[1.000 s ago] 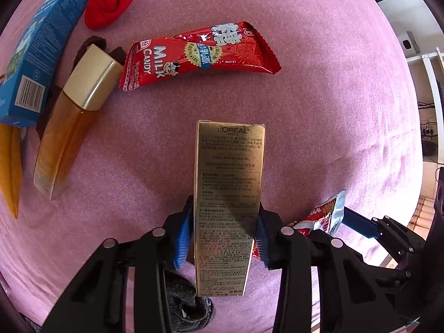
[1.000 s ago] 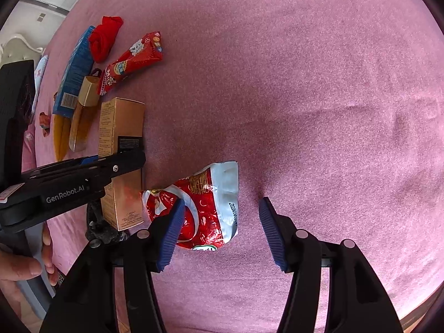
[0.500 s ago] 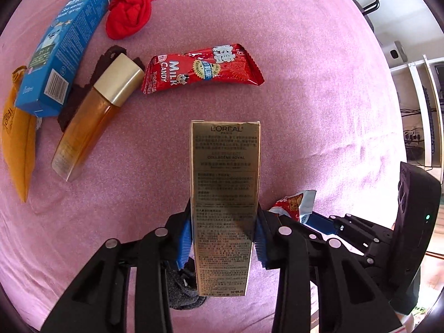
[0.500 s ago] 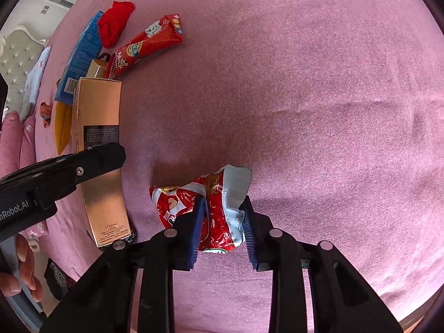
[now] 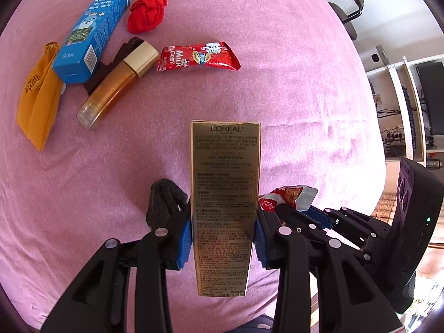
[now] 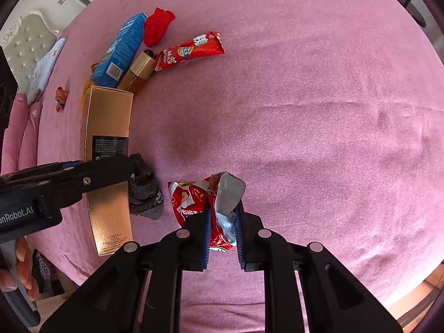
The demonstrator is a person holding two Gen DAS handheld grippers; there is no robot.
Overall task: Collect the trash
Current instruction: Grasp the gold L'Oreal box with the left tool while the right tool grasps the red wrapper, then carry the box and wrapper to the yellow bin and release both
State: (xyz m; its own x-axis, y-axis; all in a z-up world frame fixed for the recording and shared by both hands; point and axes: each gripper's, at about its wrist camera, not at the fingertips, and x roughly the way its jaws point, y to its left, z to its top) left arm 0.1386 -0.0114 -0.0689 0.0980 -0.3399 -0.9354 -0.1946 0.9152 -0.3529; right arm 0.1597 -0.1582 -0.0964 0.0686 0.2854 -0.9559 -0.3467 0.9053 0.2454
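Note:
A tall gold L'Oréal box [image 5: 225, 180] hangs above the pink bedspread [image 5: 291, 97], and my left gripper [image 5: 223, 238] is shut on its lower half. In the right wrist view the same gold box [image 6: 108, 127] shows at the left. My right gripper [image 6: 222, 230] has its jaws closing on a crumpled red and silver snack wrapper [image 6: 194, 197], with the blue pads pressing its foil and the wrapper raised off the cover. The snack wrapper [image 5: 288, 195] also peeks out beside the box in the left wrist view. A red milk candy wrapper [image 5: 197, 58] lies farther off.
A blue nasal spray box [image 5: 91, 30], a red cloth [image 5: 147, 14], an amber bottle [image 5: 116, 83] and an orange pouch [image 5: 36, 102] lie in a group at the far left. A dark sock [image 6: 144, 191] lies under the box. Shelves and a chair stand beyond the bed's right edge.
My right jaws went from wide apart around the snack wrapper to pinching it, then rose with it. The left gripper lifted the gold box, uncovering the dark sock.

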